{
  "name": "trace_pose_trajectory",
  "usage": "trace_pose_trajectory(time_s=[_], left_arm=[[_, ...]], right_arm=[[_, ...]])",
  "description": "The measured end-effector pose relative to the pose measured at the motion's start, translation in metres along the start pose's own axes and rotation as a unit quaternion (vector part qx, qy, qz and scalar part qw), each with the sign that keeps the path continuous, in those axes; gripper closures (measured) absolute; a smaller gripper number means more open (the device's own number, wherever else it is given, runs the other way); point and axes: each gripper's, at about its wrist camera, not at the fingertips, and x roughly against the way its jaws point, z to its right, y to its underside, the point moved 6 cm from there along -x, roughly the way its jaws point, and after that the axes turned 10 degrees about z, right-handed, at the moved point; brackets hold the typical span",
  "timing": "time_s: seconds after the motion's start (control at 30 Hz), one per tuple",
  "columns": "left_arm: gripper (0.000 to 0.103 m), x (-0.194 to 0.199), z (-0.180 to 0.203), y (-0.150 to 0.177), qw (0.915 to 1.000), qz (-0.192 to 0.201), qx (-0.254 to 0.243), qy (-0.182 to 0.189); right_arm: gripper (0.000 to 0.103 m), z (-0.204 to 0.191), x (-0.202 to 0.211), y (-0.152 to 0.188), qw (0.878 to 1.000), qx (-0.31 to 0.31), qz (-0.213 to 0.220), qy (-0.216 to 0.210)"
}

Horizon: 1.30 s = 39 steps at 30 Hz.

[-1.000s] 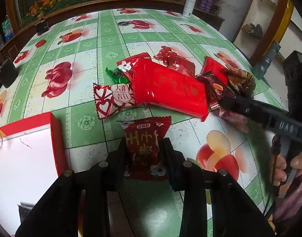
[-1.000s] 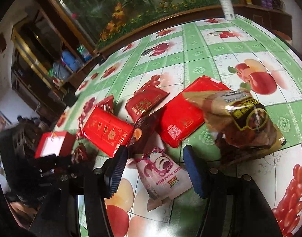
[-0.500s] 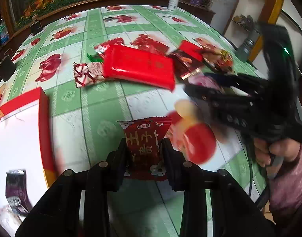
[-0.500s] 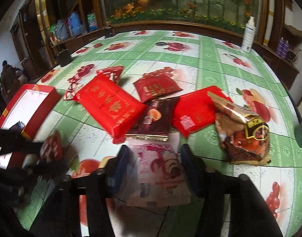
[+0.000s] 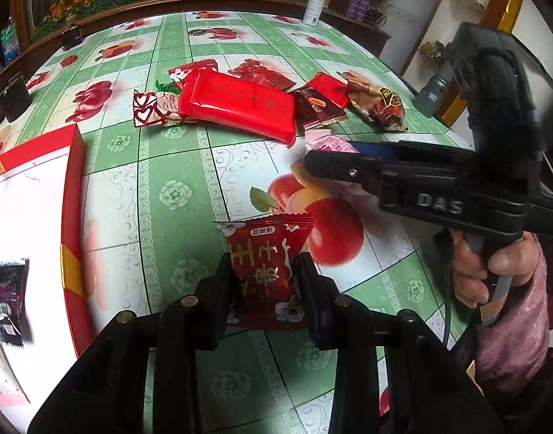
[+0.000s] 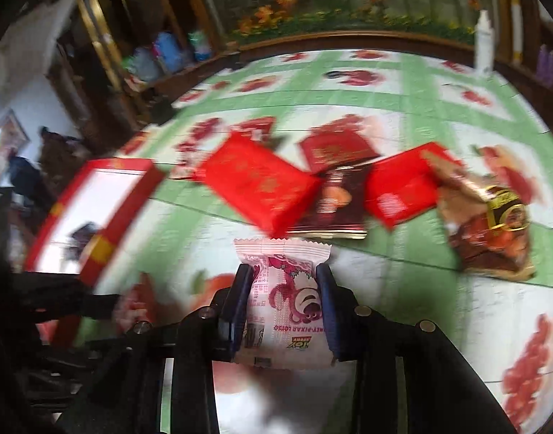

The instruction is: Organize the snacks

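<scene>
My left gripper (image 5: 264,266) is shut on a dark red snack packet (image 5: 267,246) and holds it above the tablecloth, just right of the red box with a white floor (image 5: 74,195). My right gripper (image 6: 283,275) has its jaws closing, and the pads press on a pink cartoon-bear snack packet (image 6: 283,300). In the left wrist view the right gripper (image 5: 312,161) reaches in from the right, with a corner of the pink packet (image 5: 327,143) showing behind it. The red box (image 6: 128,209) lies left of the right gripper.
A pile of snacks lies further back: a large red packet (image 5: 236,106), a dark brown packet (image 5: 316,108), a brown bag (image 5: 377,105) and smaller red ones. A dark packet (image 5: 5,303) lies in the box. A white bottle (image 5: 314,1) stands at the table's far edge.
The right gripper's jaws have closed onto the pink packet that lay between them. The left gripper has carried the red packet away from the pile, closer to the box.
</scene>
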Motion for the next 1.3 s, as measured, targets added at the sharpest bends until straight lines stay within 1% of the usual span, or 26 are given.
trace_pose_trajectory(time_s=[0.13,0.27,0.4,0.5,0.7,0.97,1.3], left_arm=[[0.071,0.004,-0.002,0.002,1.0000,0.003,0.009,0.002],[0.071,0.008,-0.003,0.001,0.9999,0.010,0.013,0.004],[0.071,0.011,0.000,0.000,0.9998,0.014,0.012,0.005],[0.071,0.013,0.004,0.001,0.9998,0.015,0.011,0.011],[0.071,0.021,0.014,0.000,0.9996,0.026,0.001,0.014],[0.071,0.037,0.020,-0.006,0.9985,0.053,-0.010,0.009],[0.071,0.035,0.033,-0.006,0.9985,0.050,-0.022,0.009]], right_arm=[[0.067,-0.007,0.008,-0.004,0.997,-0.036,0.009,-0.065],[0.067,-0.011,0.016,-0.010,0.995,-0.045,0.031,-0.085],[0.067,-0.011,0.016,-0.012,0.995,-0.047,0.034,-0.079],[0.067,-0.006,0.016,-0.012,0.996,-0.053,0.036,-0.069],[0.067,0.002,0.018,-0.015,0.994,-0.070,0.046,-0.064],[0.066,0.005,0.019,-0.014,0.994,-0.075,0.047,-0.056],[0.066,0.012,0.022,-0.017,0.993,-0.091,0.060,-0.039]])
